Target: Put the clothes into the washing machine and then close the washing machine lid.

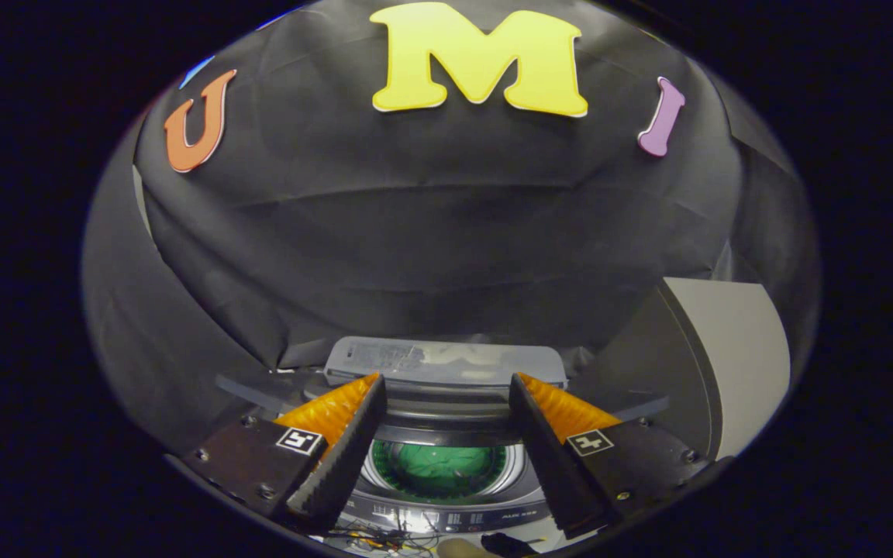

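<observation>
Black cloth (446, 225), creased and draped, closes off the far side of the booth; at the right stands a pale grey panel (733, 356) with a flat, matte face, well apart from the machine.

Status of task: the washing machine (446, 508) sits low and near, a top-loading unit with a round drum opening. Green clothes (439, 466) lie inside the drum, soft and crumpled, filling the visible bottom of the tub. Loading therefore appears done, as far as this view shows; whether other garments wait elsewhere cannot be told. The lid (446, 360) stands raised at the far edge of the opening, so closing it is the step outstanding.

Gripper condition: the gripper (446, 384) hangs above the machine with its fingers spread wide apart and holding nothing. The drum opening shows between them; the raised lid lies just beyond their tips.

Materials and shapes:
- Lid: a grey, smooth plastic slab with rounded corners and a semi-glossy finish.
- Drum: round, rimmed by a pale ring with a finely toothed inner edge.
- Control strip on the near side: glossy, dark, with small markings too fine to make out.
- Fingers: wedge-shaped, tapering to the tips, with ribbed inner faces.
- Loose wires (373, 536) lie in a tangle at the near edge.
</observation>
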{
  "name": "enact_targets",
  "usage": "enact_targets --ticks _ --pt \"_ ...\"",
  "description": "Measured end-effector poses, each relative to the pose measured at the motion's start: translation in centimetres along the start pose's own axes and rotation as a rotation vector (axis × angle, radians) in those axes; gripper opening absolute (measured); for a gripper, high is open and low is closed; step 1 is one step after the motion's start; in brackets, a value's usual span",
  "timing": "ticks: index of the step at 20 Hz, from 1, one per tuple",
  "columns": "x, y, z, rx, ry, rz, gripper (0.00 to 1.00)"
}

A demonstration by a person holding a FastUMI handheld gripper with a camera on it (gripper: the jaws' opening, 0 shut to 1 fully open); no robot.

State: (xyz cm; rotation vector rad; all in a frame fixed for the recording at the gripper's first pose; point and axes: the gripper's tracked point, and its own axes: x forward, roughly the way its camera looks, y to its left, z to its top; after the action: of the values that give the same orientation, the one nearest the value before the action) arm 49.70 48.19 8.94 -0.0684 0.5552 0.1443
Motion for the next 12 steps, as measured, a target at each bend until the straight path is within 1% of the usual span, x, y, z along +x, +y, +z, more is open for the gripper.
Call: enact_targets --ticks 2,7,12 --pt "-0.5 0.4 -0.6 -0.019 0.018 0.007 1.0" --pt "-1.6 0.6 -4.5 -0.043 0.059 0.024 0.99" --pt "-2.1 0.2 -5.0 -0.045 0.061 0.022 0.99"
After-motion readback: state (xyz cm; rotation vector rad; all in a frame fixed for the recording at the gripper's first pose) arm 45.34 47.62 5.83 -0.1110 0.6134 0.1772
